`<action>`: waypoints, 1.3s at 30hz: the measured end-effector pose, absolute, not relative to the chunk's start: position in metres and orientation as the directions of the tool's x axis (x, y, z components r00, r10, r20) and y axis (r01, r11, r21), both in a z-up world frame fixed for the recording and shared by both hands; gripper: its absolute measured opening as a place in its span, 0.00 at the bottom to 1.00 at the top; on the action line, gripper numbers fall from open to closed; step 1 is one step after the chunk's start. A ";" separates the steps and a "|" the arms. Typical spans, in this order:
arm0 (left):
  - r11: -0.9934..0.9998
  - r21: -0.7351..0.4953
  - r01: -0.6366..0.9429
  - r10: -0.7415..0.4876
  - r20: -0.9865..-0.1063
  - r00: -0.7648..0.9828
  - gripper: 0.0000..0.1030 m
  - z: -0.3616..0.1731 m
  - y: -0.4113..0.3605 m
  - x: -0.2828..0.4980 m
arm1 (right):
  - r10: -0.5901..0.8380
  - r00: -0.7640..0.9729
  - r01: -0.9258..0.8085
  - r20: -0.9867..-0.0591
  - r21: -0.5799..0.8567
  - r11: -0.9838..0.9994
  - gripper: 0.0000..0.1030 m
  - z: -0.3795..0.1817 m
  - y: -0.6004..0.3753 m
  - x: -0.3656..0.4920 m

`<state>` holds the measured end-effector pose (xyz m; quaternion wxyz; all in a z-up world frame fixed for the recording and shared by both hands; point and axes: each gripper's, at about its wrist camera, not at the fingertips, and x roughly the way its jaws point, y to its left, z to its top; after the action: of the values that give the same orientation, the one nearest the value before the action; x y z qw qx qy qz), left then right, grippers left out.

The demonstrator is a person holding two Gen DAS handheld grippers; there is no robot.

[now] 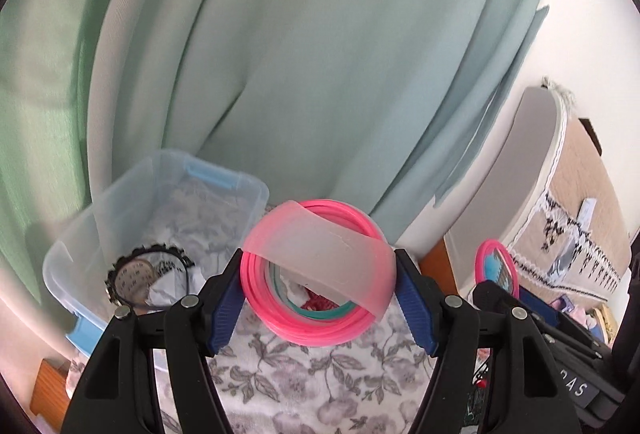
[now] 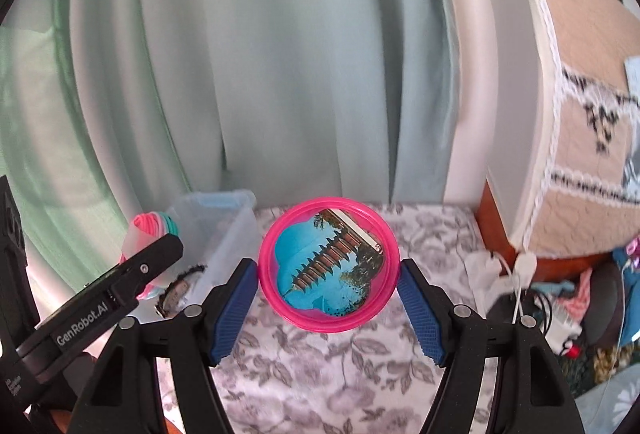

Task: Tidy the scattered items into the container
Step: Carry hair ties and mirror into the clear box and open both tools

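Observation:
My left gripper [image 1: 320,274] is shut on a bundle of pink and teal rings [image 1: 316,322] wrapped in a frosted band, held above the floral cloth. The same bundle [image 2: 154,224] and left gripper show at the left of the right wrist view. My right gripper [image 2: 328,276] is shut on a round pink mirror [image 2: 328,270] with a blue pagoda picture on it; this mirror [image 1: 496,268] also appears at the right of the left wrist view. The clear plastic container [image 1: 100,218] with blue latches stands left of both, holding a dark scalloped hairband [image 1: 148,270]. The container [image 2: 224,230] is also visible behind the left gripper.
Pale green curtains [image 1: 280,54] hang behind the table. A floral cloth [image 2: 320,366] covers the tabletop. A white appliance under a beige lace cover [image 2: 568,138] stands at the right, with cables and clutter [image 2: 560,310] beside it.

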<state>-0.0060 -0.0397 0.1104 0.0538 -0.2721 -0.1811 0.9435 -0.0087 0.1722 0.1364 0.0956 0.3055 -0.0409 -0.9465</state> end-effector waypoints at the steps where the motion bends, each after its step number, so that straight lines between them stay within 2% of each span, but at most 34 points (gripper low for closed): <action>1: -0.928 -0.373 -0.004 0.199 -0.485 -0.851 0.69 0.114 -0.044 -0.005 | -0.208 -0.803 0.165 -0.559 0.127 -0.978 0.72 0.142 0.167 -0.009; 8: -0.920 -0.392 0.029 0.163 -0.449 -0.878 0.69 0.128 -0.086 -0.006 | -0.231 -0.835 0.229 -0.500 0.066 -0.971 0.72 0.169 0.125 -0.017; 16: -0.912 -0.399 0.093 0.115 -0.469 -0.876 0.69 0.123 -0.134 -0.017 | -0.281 -0.827 0.302 -0.486 0.038 -0.953 0.72 0.174 0.071 -0.040; 31: -0.902 -0.387 0.191 0.073 -0.574 -0.816 0.69 0.092 -0.183 -0.047 | -0.365 -0.761 0.412 -0.536 0.035 -0.910 0.72 0.152 0.000 -0.071; 39: -0.898 -0.365 0.246 0.042 -0.627 -0.778 0.69 0.077 -0.197 -0.056 | -0.419 -0.680 0.464 -0.602 0.089 -0.881 0.72 0.117 -0.027 -0.087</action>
<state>-0.0558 -0.1975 0.0771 -0.0557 -0.3284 -0.2191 0.9171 -0.0869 -0.0273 0.1175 0.2409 0.3192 0.0356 -0.9159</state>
